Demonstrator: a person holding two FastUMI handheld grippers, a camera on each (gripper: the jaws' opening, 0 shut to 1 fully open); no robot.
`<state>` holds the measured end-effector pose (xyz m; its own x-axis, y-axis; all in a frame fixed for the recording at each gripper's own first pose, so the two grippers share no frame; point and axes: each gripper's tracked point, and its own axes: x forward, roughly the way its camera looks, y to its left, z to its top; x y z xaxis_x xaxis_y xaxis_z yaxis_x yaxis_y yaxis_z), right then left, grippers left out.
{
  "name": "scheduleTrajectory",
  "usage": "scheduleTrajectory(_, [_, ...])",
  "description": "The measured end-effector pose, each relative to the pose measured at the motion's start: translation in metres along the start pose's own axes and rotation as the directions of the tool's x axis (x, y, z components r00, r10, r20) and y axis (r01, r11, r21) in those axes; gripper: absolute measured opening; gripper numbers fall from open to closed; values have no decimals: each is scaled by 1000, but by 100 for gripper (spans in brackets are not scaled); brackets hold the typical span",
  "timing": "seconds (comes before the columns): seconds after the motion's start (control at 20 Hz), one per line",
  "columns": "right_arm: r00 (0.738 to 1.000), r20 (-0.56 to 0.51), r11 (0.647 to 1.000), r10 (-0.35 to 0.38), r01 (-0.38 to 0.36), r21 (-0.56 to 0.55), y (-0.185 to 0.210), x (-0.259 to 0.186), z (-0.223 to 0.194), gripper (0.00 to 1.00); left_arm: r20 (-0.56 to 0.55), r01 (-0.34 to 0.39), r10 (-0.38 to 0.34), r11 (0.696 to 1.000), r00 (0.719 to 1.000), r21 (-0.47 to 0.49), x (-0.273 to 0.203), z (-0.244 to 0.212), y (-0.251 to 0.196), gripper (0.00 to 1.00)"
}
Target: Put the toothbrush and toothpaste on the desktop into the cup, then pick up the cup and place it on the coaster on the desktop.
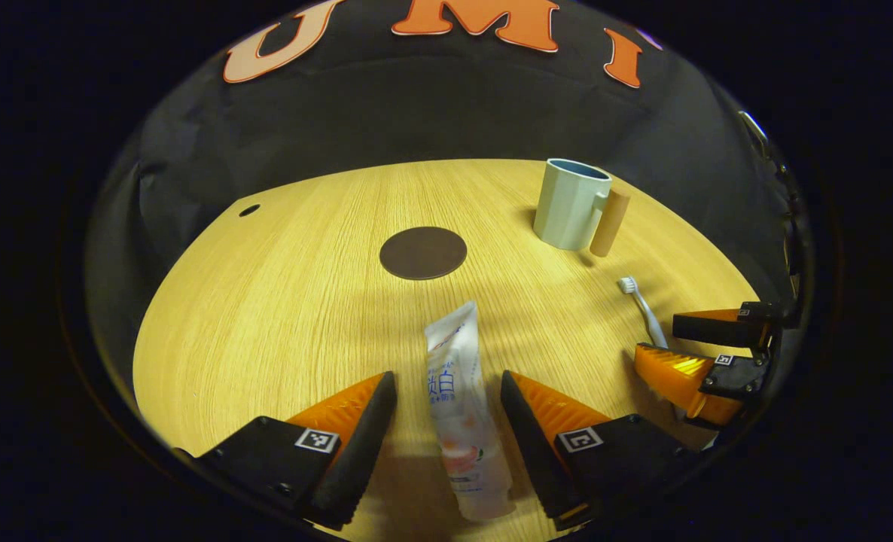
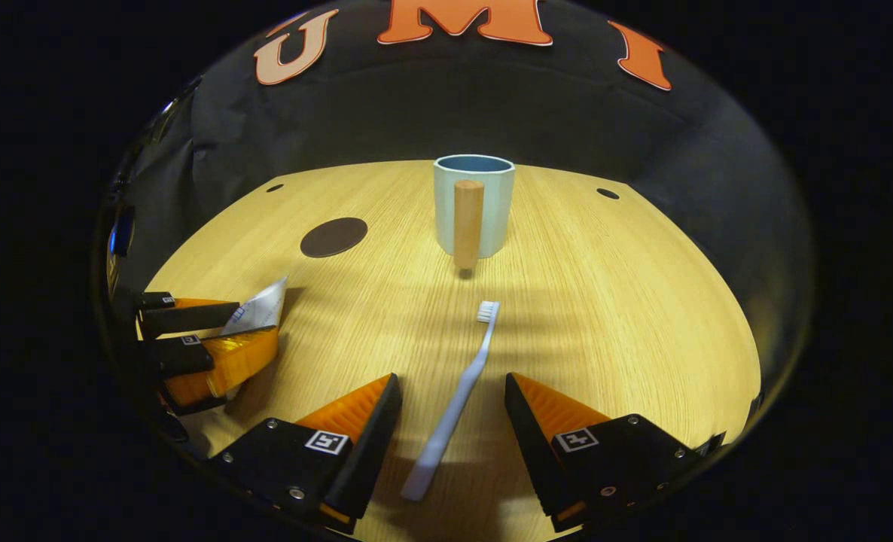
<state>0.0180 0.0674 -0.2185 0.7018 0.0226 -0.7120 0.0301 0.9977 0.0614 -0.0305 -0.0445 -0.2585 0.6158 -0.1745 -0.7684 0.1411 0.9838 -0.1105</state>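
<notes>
The toothpaste (image 1: pixel 460 406) bears blue print (too small to read).

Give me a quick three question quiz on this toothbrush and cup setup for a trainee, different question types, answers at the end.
1. True or false: the toothpaste tube already stands in the cup.
2. What lies between the right tongs: A) toothbrush B) coaster C) cup?
3. Fill in: the cup's wooden handle faces the ___ tongs' camera.

Key: 1 false, it lies on the desktop between the open left tongs; 2 A; 3 right.
</notes>
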Motion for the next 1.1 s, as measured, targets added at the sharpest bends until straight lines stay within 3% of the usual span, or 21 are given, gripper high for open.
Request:
scheduleTrajectory(0.05, [1000,-6,1000,7,-7,-3,4,0,0,84,-7,3,-3,1000,1000,4,0,1,-1,80])
scheduleTrajectory(0.2, [1000,-8,999,22,-22,-27,10,2,1,66,-25,6,-5,1000,1000,6,-2,-1,-1,58])
scheduleTrajectory(0.3, [999,-18,999,34,-34,-33,12,1,1,55,-26,11,-11,1000,1000,-12,-1,-1,-5,55])
scheduleTrajectory(0.4, [1000,-17,1000,23,-23,-21,11,0,3,36,-29,-2,1,1000,1000,-15,-2,1,-2,31])
scheduleTrajectory(0.55, [999,-10,1000,31,-31,0,7,2,7,13,-27,14,-14,1000,1000,-18,-2,1,-3,29])
scheduleTrajectory(0.65, [999,9,998,34,-35,47,5,5,12,7,-16,14,-14,999,1000,-36,1,1,-1,29])
scheduleTrajectory(0.75, [998,27,994,62,-64,91,6,9,13,5,-12,22,-23,998,1000,-55,0,0,-4,18])
scheduleTrajectory(1.1, [990,94,985,104,-115,125,4,-2,32,4,-2,57,-58,992,998,-110,-3,-2,-5,17])
